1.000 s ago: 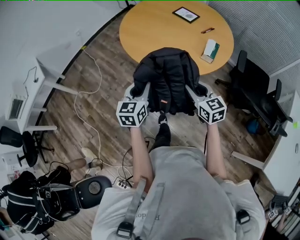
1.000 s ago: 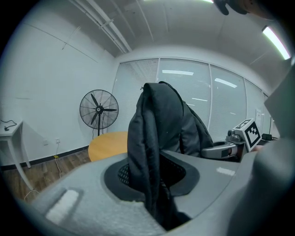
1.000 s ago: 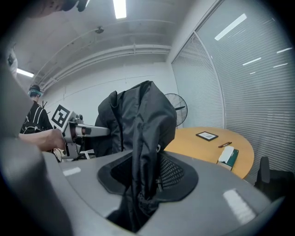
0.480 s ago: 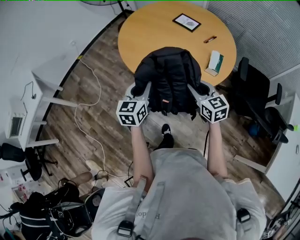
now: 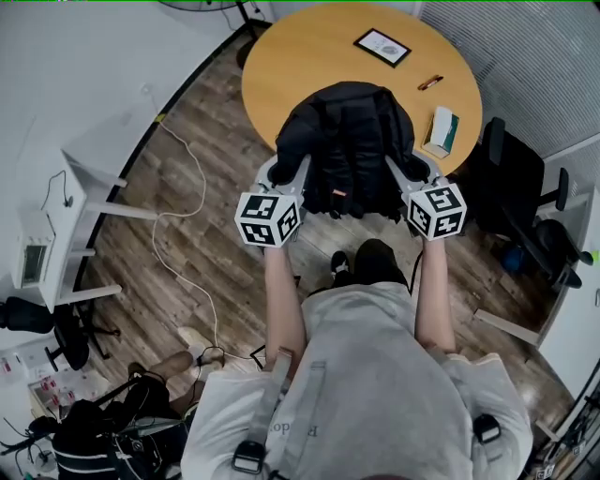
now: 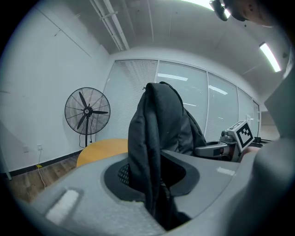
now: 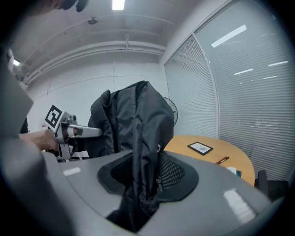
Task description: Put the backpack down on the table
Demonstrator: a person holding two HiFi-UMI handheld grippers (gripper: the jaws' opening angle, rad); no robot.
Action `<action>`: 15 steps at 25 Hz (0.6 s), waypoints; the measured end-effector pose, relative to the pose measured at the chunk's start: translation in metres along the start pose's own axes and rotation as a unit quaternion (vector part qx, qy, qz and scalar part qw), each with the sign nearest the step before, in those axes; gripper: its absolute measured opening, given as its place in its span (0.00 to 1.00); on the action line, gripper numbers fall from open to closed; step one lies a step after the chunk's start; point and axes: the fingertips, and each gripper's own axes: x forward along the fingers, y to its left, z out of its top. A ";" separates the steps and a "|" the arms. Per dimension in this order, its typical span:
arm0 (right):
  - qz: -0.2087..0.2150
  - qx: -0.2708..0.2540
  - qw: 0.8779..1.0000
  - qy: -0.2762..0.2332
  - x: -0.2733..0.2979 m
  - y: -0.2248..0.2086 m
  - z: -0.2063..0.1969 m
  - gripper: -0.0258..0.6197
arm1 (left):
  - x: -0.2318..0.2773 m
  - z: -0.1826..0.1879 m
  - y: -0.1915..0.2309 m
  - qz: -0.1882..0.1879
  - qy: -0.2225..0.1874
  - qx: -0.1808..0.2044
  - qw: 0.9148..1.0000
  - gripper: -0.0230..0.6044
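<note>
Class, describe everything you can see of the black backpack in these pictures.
The backpack is black, soft matte fabric, with shoulder straps down its facing side and a small reddish tag near its lower edge. It is upright and sagging in folds, pinched on each side: the left hand-held gripper and right hand-held gripper are each shut on its fabric. It is over the near edge of the round wooden table; whether it touches the top cannot be told.

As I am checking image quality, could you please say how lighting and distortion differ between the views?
Head view: even light, sharp, though the black backpack shows little detail. Left gripper view: strong fisheye, dark corners, a bright ceiling strip. Right gripper view: same fisheye, a glaring ceiling lamp.
</note>
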 end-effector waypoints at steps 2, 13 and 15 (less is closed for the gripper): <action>-0.002 0.001 1.000 -0.003 0.002 0.002 0.002 0.23 | 0.000 0.003 0.003 0.001 -0.003 0.002 1.000 0.17; 0.006 0.000 1.000 0.000 0.037 -0.006 0.011 0.23 | 0.020 0.009 0.033 0.013 -0.005 -0.006 1.000 0.17; 0.007 0.004 1.000 0.001 0.045 -0.010 0.011 0.23 | 0.025 0.009 0.037 0.013 -0.001 -0.004 1.000 0.17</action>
